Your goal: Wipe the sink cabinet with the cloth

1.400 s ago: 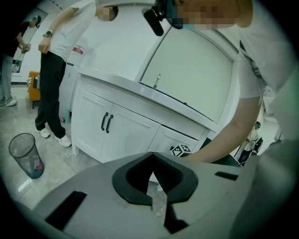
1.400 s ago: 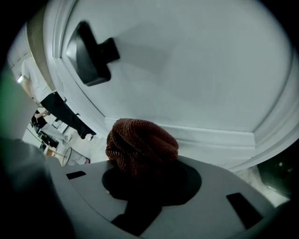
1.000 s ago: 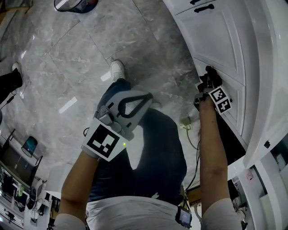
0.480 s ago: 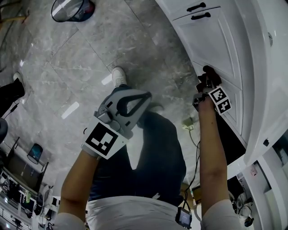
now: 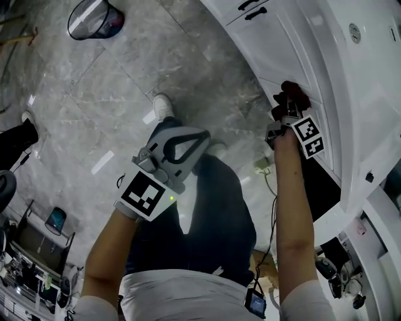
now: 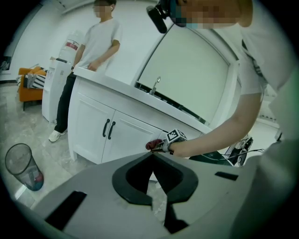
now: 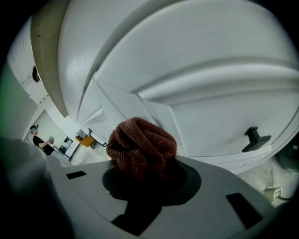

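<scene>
A bunched reddish-brown cloth [image 7: 142, 147] sits clamped in my right gripper [image 7: 143, 164], which is shut on it. In the head view the cloth [image 5: 294, 94] presses against a white door panel of the sink cabinet [image 5: 282, 44], with the right gripper [image 5: 289, 108] just behind it. The door fills the right gripper view, and one black handle [image 7: 254, 136] shows at the right. My left gripper [image 5: 178, 147] hangs over my legs, away from the cabinet, shut and holding nothing. Its tips meet in the left gripper view [image 6: 152, 155].
A clear waste bin [image 5: 94, 19] stands on the grey marble floor at the top left. Cables and a plug [image 5: 260, 169] lie by the cabinet's foot. Another person [image 6: 91, 60] stands at the far end of the counter, near the tap [image 6: 154, 86].
My right gripper has slid the cloth a little further up along the cabinet door. The head view has swung. The left gripper stays where it was.
</scene>
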Demonstrator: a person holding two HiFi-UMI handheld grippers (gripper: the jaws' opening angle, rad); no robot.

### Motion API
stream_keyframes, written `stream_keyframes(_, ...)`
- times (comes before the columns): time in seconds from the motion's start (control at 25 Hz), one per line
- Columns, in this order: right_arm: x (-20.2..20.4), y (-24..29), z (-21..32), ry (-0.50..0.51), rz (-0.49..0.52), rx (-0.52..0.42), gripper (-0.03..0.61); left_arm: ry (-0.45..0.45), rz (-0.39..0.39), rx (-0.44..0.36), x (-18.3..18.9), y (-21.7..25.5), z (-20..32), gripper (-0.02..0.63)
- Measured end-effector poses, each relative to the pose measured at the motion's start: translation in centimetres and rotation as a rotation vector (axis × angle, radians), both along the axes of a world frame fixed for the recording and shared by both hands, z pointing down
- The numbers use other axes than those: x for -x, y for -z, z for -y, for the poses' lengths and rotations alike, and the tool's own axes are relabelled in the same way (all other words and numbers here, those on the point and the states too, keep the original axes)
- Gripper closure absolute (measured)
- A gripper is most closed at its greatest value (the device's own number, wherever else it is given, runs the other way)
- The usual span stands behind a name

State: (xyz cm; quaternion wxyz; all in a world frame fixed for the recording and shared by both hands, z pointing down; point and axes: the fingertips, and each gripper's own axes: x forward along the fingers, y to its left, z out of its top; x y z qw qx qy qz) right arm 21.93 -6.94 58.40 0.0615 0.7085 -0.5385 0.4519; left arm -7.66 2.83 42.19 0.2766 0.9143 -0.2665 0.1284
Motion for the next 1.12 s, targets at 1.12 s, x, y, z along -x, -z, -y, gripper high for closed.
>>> stream_keyframes(1.12,-3.9,11.0,-4.2,-0.025,0.132,-0.261,0.477,-0.161,0.006,-0.042,-8.6,3.9,-5.8,0.603)
